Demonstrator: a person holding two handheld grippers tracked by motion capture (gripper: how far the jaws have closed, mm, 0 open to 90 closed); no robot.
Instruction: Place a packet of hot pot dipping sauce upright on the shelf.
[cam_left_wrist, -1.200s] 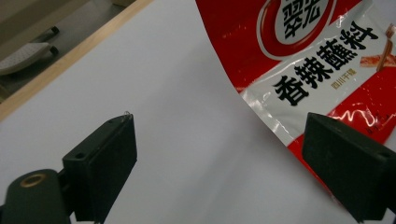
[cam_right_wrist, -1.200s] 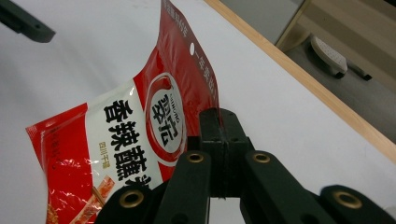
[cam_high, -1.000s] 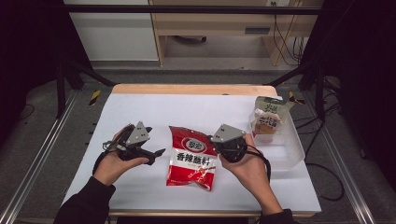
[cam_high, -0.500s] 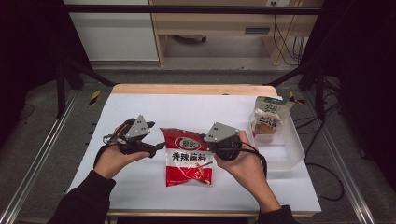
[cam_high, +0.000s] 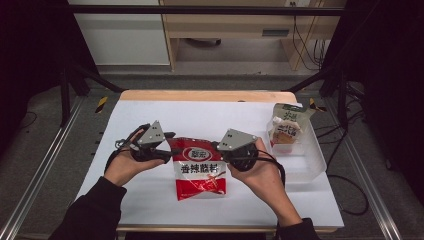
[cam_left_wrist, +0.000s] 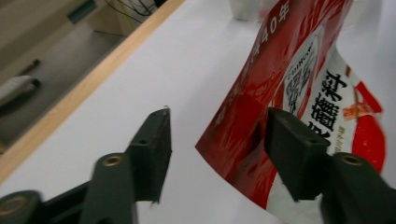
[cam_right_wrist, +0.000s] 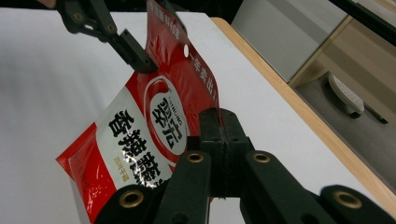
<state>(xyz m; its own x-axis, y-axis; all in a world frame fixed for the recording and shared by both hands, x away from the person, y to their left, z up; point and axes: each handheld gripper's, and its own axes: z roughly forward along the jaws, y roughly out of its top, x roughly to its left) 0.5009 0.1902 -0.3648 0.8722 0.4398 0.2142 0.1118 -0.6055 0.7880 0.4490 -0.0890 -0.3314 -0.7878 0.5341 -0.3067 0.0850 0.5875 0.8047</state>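
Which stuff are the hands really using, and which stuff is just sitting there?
In use:
- red snack bag
- right gripper, shut on the bag's edge
- left gripper, jaws just closing around the bag's other edge, a gap still on one side

Just sitting there:
- clear plastic tub
- carton in the tub
- pouch in the tub

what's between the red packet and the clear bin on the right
In the high view, the right tool and the hand holding it lie between the red packet and the clear bin.

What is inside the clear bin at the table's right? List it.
The clear bin holds a green-topped carton and a white pouch leaning before it. The carton's lower part is covered.
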